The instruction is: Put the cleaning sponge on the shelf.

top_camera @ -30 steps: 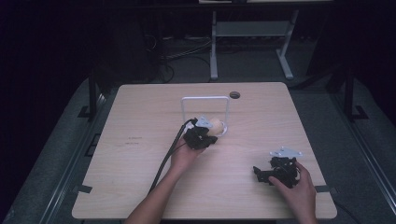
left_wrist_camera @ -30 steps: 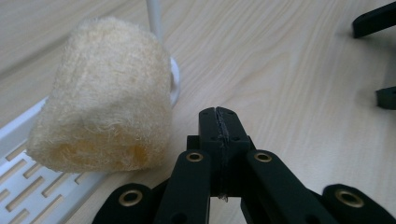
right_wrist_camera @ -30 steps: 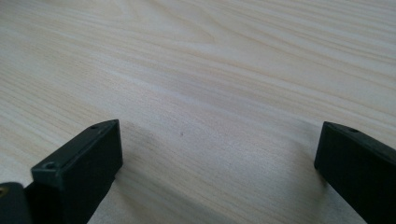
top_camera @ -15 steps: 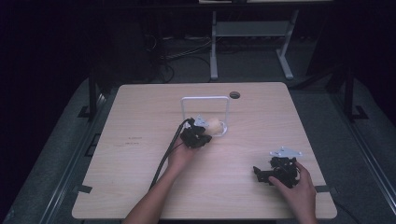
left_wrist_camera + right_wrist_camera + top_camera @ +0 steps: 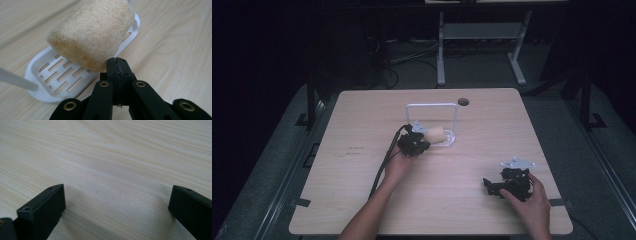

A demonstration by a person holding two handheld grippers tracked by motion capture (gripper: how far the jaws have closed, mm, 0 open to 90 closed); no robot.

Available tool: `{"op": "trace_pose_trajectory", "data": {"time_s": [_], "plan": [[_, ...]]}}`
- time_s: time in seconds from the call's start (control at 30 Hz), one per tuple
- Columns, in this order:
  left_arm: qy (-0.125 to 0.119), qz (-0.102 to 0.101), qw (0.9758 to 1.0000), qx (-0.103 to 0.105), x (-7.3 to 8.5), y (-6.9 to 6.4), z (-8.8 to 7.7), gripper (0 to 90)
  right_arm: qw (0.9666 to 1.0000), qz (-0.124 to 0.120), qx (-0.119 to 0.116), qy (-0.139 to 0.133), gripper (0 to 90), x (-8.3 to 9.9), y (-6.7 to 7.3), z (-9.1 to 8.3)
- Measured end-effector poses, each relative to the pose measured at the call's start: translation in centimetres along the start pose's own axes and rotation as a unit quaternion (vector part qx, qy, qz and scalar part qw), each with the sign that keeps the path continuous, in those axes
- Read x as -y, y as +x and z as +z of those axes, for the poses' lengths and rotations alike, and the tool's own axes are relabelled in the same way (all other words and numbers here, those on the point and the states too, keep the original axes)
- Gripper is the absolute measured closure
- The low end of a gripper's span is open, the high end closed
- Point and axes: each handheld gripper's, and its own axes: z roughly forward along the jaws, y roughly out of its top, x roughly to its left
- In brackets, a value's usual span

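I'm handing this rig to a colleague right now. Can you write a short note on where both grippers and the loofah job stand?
Left gripper: jaws shut with nothing between them, tips right at the lower edge of the loofah; contact cannot be told.
Right gripper: jaws open, nothing between them, resting low over bare table at the near right.
Things: the loofah lies on its side on the white slotted tray, overhanging part of it; the white wire frame rises behind it.
Done: the loofah is on the tray.
Left: probably nudge it square or pull the left gripper away; this is my guess.
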Motion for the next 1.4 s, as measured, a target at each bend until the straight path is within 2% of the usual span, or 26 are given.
{"op": "trace_pose_trajectory", "data": {"time_s": [0.43,0.73,0.83,0.93,1.0,1.1,1.4], "plan": [[-0.009,-0.013,0.9997,-0.020,0.6,1.1,-0.2,90.0,1.0000,0.000,0.000,0.000,0.7,0.0,0.0,0.0],[-0.010,-0.018,0.9998,-0.007,0.9,1.1,-0.9,88.7,1.0000,0.000,0.000,0.000,0.7,0.0,0.0,0.0],[-0.007,-0.023,0.9997,-0.005,1.0,1.0,-1.2,82.2,1.0000,0.000,0.000,0.000,0.7,0.0,0.0,0.0],[-0.005,-0.019,0.9998,-0.003,1.1,0.7,-1.7,75.7,1.0000,0.000,0.000,0.000,0.7,0.0,0.0,0.0],[-0.003,-0.021,0.9998,-0.001,1.2,0.5,-1.9,67.5,1.0000,0.000,0.000,0.000,0.7,0.0,0.0,0.0],[-0.004,-0.019,0.9998,0.001,1.3,0.2,-2.6,60.7,1.0000,0.000,0.000,0.000,0.7,0.0,0.0,0.0],[-0.014,-0.015,0.9997,0.012,1.8,-0.3,-4.3,45.0,1.0000,0.000,0.000,0.000,0.7,0.0,0.0,0.0]]}}
